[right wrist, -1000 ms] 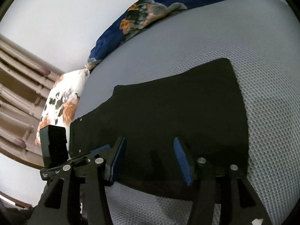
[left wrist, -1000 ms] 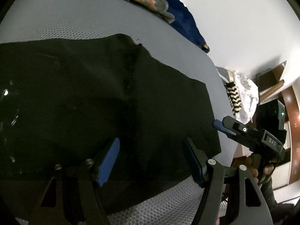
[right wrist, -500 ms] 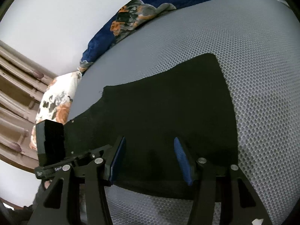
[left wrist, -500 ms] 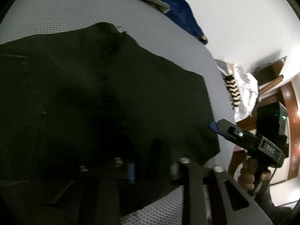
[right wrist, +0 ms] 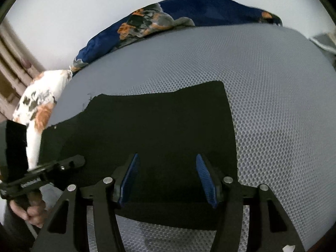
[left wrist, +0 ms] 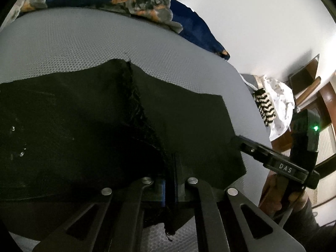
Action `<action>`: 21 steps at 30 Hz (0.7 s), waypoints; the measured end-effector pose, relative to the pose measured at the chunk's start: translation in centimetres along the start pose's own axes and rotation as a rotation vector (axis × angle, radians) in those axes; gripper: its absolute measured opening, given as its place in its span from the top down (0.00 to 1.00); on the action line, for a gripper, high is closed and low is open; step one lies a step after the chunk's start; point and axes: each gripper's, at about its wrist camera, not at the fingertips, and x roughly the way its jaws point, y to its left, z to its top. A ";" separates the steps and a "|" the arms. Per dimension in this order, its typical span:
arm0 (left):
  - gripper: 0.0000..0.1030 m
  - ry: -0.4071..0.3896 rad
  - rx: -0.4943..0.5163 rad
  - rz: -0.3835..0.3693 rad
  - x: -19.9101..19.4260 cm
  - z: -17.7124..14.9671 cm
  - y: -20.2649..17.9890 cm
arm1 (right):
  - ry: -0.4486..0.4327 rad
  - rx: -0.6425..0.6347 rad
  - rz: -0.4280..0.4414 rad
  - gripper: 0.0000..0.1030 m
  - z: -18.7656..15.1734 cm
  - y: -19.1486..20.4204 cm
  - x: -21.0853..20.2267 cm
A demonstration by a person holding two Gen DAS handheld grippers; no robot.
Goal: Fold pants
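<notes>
One pair of black pants [left wrist: 88,130] is lying flat on a grey mattress [left wrist: 100,48] w/ a honeycomb mesh cover; matte woven fabric, straight-cut edges, one frayed seam ridge running diagonally from the far edge toward the near one in the left wrist view. Near that seam the cloth is puckering up into a fold.

Two grippers are showing. The left gripper [left wrist: 170,187] is sitting w/ its blue pads pressed together on that raised fold at the near edge of the pants, a thin strip of black cloth pinched between them and hanging below. The right gripper [right wrist: 168,180] is hovering over the other part of the pants near the near edge, its two ribbed blue pads standing apart, nothing pinched; black fabric is lying under and between them. Each gripper is showing in the other's view as a black bar, one hand [right wrist: 31,208] gripping the left one's handle.

Beyond the pants: one navy blanket [right wrist: 189,12] w/ orange-grey floral print is bunching along the far side of the mattress against a plain white wall. One white pillow [right wrist: 37,103] w/ orange and dark blotches is sitting at the mattress corner. One black-and-cream zigzag knit piece [left wrist: 264,109] is lying by white dotted cloth off the other side.
</notes>
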 end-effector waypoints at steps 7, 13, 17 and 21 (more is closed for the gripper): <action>0.94 0.055 0.003 0.082 2.0 -1.1 1.3 | 0.062 -0.085 -0.098 0.46 -1.0 1.1 2.2; 0.84 0.076 0.020 0.134 2.3 -0.9 1.1 | 0.074 -0.105 -0.112 0.40 -1.4 1.1 2.9; 0.78 0.079 -0.002 0.166 1.9 -0.2 1.4 | 0.075 -0.126 -0.128 0.38 -1.5 1.4 3.1; 0.73 0.004 0.048 0.228 0.5 0.3 0.5 | 0.073 -0.137 -0.131 0.37 -1.3 1.7 3.2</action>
